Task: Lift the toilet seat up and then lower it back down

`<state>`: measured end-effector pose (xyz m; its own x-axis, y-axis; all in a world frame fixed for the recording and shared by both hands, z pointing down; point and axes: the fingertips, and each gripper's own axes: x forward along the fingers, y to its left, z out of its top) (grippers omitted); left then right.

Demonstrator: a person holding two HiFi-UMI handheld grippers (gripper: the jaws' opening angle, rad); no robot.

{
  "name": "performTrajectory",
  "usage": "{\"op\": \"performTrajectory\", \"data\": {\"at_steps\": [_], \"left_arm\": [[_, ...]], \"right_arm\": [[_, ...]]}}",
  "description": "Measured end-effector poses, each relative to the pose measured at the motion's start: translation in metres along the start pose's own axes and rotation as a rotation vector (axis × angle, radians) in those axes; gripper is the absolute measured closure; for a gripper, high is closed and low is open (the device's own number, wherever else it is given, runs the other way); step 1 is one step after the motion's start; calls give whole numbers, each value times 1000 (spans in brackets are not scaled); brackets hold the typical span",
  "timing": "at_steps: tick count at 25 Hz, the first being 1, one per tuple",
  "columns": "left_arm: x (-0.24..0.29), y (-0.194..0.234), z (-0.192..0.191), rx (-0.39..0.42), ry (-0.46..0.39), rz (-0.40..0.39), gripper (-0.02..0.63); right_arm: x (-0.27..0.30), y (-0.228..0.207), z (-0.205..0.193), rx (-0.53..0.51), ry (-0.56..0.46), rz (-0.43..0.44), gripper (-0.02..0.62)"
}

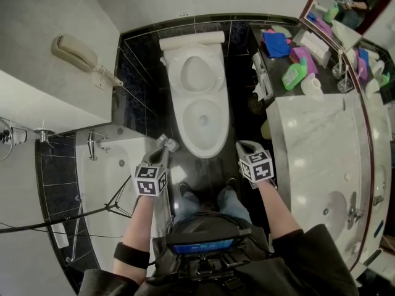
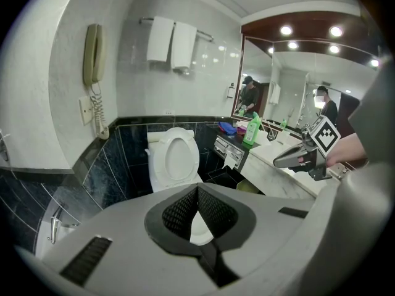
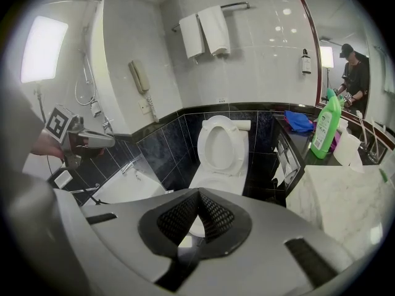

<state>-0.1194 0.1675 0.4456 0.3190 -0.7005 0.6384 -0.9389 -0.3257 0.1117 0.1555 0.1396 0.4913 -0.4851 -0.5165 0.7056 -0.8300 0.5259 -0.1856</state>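
Note:
The white toilet [image 1: 199,97] stands against the black tiled wall, straight ahead of me. Its seat [image 1: 195,73] is raised and leans back on the tank, so the bowl [image 1: 204,119] lies bare; the same upright ring shows as the seat [image 2: 174,158] and the seat [image 3: 222,142] in the two gripper views. My left gripper [image 1: 167,143] hovers by the bowl's front left, my right gripper [image 1: 246,147] by its front right, both apart from the toilet. The left gripper [image 2: 197,189] and the right gripper [image 3: 198,192] each have their pads meeting, with nothing held.
A bathtub [image 1: 117,165] lies to the left, with a wall phone [image 1: 77,53] above it. At the right stands a marble counter [image 1: 321,140]; beyond it are a green bottle [image 1: 294,74] and a blue cloth [image 1: 276,42]. Towels [image 2: 171,42] hang over the toilet.

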Motion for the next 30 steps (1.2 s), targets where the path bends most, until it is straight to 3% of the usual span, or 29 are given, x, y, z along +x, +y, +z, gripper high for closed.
{"op": "performTrajectory", "data": {"at_steps": [30], "left_arm": [[3, 0, -3, -4, 5, -2, 601]], "right_arm": [[1, 2, 5, -3, 4, -2, 591]]}}
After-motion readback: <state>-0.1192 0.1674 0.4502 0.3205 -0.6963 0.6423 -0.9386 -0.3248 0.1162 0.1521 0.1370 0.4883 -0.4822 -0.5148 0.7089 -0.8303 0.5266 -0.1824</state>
